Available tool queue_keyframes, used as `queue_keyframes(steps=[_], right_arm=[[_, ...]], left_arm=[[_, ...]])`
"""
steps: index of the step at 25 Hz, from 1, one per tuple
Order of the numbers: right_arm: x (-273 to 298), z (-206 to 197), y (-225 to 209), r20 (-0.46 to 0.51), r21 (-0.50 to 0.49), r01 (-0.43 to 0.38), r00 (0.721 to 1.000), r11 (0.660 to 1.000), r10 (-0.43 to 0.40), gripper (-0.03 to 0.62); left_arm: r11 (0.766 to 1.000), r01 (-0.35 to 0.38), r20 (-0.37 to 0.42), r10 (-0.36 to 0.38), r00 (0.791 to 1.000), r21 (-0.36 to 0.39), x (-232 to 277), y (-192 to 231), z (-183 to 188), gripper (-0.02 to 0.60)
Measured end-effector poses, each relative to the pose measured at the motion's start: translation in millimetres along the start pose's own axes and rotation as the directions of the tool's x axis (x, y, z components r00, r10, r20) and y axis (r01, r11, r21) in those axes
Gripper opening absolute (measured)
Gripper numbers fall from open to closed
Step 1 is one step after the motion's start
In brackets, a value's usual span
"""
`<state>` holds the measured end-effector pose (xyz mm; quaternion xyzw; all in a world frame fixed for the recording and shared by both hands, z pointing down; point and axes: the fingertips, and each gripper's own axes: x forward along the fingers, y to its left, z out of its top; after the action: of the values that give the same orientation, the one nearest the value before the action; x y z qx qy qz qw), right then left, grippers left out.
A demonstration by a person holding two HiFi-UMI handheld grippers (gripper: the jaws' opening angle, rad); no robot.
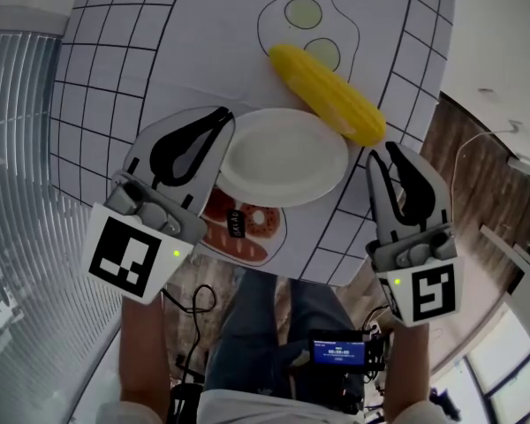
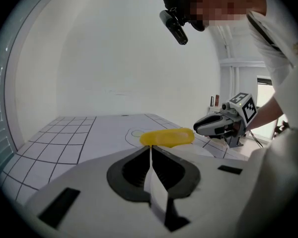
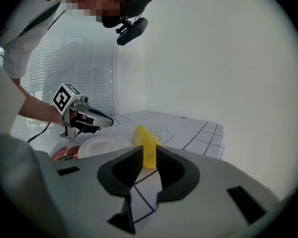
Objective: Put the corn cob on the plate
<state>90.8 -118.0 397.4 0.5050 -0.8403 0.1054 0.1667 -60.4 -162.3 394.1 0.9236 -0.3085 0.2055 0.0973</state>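
Note:
The yellow corn cob (image 1: 327, 93) lies slantwise on the gridded mat, just beyond the right rim of the empty white plate (image 1: 283, 155). My left gripper (image 1: 223, 115) rests at the plate's left rim, its jaws shut with nothing between them. My right gripper (image 1: 384, 151) sits just short of the cob's near end, apart from it, jaws slightly open and empty. In the right gripper view the cob (image 3: 145, 145) shows straight ahead through the gap, with the plate (image 3: 103, 145) and the left gripper (image 3: 107, 122) to its left. The left gripper view shows the cob (image 2: 167, 137) lying crosswise ahead.
A fried-egg outline (image 1: 305, 29) is printed on the mat behind the cob. A printed food picture (image 1: 243, 228) lies at the table's near edge, below the plate. Window blinds (image 1: 18, 148) stand on the left. The person's legs and a small screen (image 1: 340, 352) are below the table edge.

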Motion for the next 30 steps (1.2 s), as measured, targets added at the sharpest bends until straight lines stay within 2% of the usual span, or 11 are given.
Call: queue_keyframes(steps=[2,11,21,26,30], right_arm=[[2.7,1.8,1.4,-0.003,-0.007,-0.01,1.0,1.0,0.01,0.085],[18.8,7.7,-1.4,-0.003,-0.02,-0.038,0.999,0.999,0.038,0.178],[38.6,14.7,-8.0,-0.03,-0.101,-0.074,0.997,0.992,0.071,0.242],[54.6,10.0,-19.2,-0.092,-0.126,-0.077,0.994,0.989,0.065,0.276],[66.0,3.5,-30.2,-0.158,-0.213,-0.06,0.987,0.975,0.026,0.276]], left_arm=[[1.0,0.006,-0.016,-0.005,1.0,0.015,3.4,-0.4,-2.0,0.009],[1.0,0.019,-0.027,-0.019,0.999,-0.002,7.9,0.7,-5.1,0.009],[0.999,0.03,-0.053,-0.031,0.998,-0.014,10.6,2.4,-13.3,0.009],[0.999,0.033,-0.069,-0.034,0.997,-0.009,11.6,4.5,-13.6,0.009],[0.999,0.031,-0.064,-0.032,0.997,-0.011,13.5,5.7,-13.4,0.009]])
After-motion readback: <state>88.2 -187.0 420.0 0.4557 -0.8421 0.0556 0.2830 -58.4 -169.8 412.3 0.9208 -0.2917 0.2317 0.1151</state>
